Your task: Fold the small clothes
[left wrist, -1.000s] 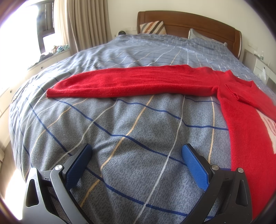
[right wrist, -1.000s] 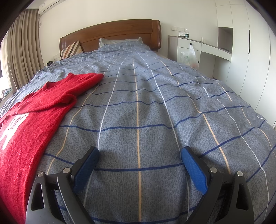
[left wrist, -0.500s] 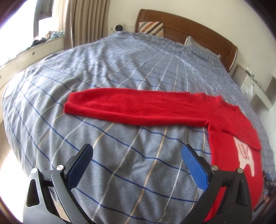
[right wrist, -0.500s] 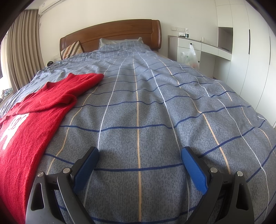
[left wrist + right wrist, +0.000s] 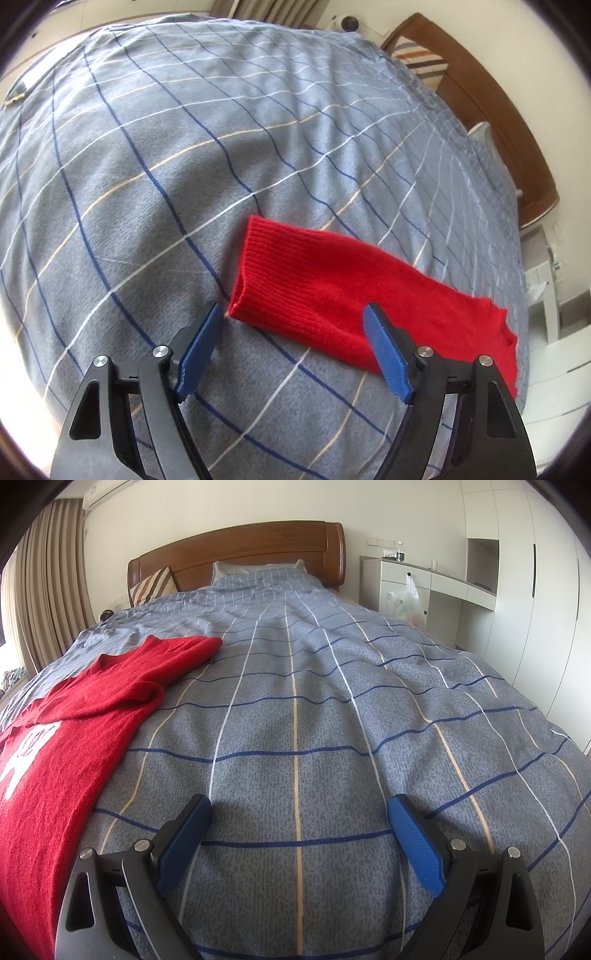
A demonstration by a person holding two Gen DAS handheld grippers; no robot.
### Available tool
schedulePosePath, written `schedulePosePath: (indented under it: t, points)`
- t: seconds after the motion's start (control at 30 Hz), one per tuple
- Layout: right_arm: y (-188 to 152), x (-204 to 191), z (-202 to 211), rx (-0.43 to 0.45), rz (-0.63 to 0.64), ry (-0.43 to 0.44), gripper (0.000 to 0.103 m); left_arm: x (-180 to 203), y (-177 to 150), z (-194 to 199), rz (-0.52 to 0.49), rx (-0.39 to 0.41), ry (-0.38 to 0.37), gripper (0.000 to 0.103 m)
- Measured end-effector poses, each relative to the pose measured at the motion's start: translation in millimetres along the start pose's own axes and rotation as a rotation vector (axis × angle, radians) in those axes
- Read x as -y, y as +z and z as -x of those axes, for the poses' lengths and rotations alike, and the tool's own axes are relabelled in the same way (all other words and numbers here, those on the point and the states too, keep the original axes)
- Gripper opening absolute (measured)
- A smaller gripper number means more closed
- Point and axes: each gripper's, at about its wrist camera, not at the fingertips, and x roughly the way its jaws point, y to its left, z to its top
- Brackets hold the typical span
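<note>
two grippers, one red sweater on the bed

left wrist view: the left gripper (image 5: 293, 317) points down at the blue plaid bedspread (image 5: 155, 155). its blue pads (image 5: 386, 350) have just been closing in a bit but stand well apart, and nothing is pinched. the ribbed cuff of the red sweater (image 5: 332, 291) sleeve lies flat on the cover, its near corner just above the 9 o'clock pad, and the 3 o'clock pad sits in front of the sleeve's lower edge. can't tell if either pad actually touches the knit. from the cuff the sleeve runs off toward 4 o'clock. the wooden headboard (image 5: 491, 110) and a striped pillow (image 5: 424, 62) sit up at 1 o'clock.

right wrist view: the right gripper (image 5: 299, 812) hangs over bare bedspread (image 5: 332, 720), jaws spread wide, nothing between them. the red sweater (image 5: 92, 716) is off at 9 to 10 o'clock, its body flat with a white print (image 5: 26, 753) showing and one sleeve folded across toward the collar. it's well apart from the pads. headboard (image 5: 240, 546) at 12 o'clock, a white dresser (image 5: 424, 579) with a plastic bag (image 5: 406, 598) hanging at 2 o'clock, curtains (image 5: 48, 590) at 10.
</note>
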Motion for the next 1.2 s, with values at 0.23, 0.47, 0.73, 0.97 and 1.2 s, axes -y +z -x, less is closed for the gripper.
schedulePosePath:
  t: [0.23,0.47,0.73,0.97,1.2]
  points:
    - [-0.1,0.1,0.3,0.001,0.0,0.0,0.096,14.3,11.5,1.4,-0.016,0.092,0.069,0.006]
    - [-0.5,1.0,0.5,0.001,0.0,0.001,0.096,170.0,16.5,64.3,-0.322,0.232,-0.092,0.006]
    - [-0.4,1.2,0.2,0.002,-0.001,0.002,0.096,403.6,-75.5,85.5,-0.758,0.177,-0.387,0.006]
    - [-0.4,1.2,0.2,0.002,-0.001,0.002,0.096,476.6,-198.7,4.0,-0.888,-0.095,-0.378,0.07]
    - [-0.4,0.0,0.9,0.003,-0.002,0.005,0.096,401.2,-222.1,-2.0,-0.816,-0.143,-0.329,0.076]
